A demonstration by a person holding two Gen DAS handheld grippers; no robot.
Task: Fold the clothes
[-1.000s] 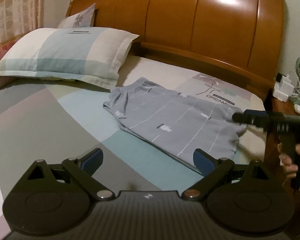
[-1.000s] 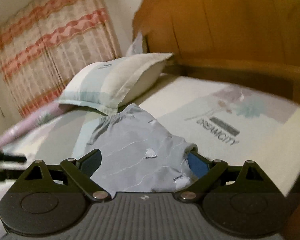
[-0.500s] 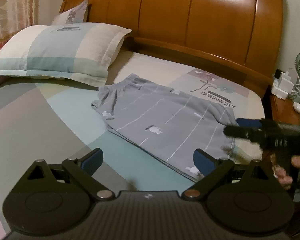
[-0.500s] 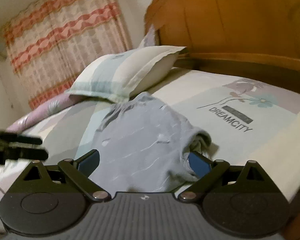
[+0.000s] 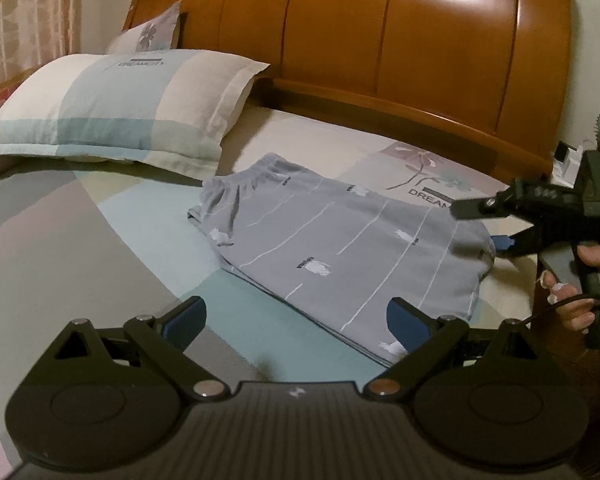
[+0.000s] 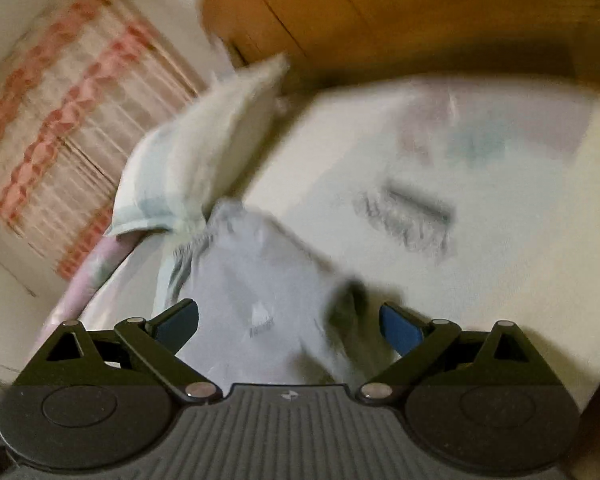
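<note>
Grey patterned shorts (image 5: 340, 248) lie folded flat on bed (image 5: 100, 240); further folds likely remain. Left tool (image 5: 296, 316) and right tool (image 6: 288, 320): both spread wide, empty.

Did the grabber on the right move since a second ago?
Yes. In the left wrist view the right gripper now sits higher, nearer the wooden headboard, with its fingers apart at the grey clothes' far edge.

grey shorts (image 5: 340, 252) with white stripes, small prints; folded flat on bed, waistband toward pillow.
</note>
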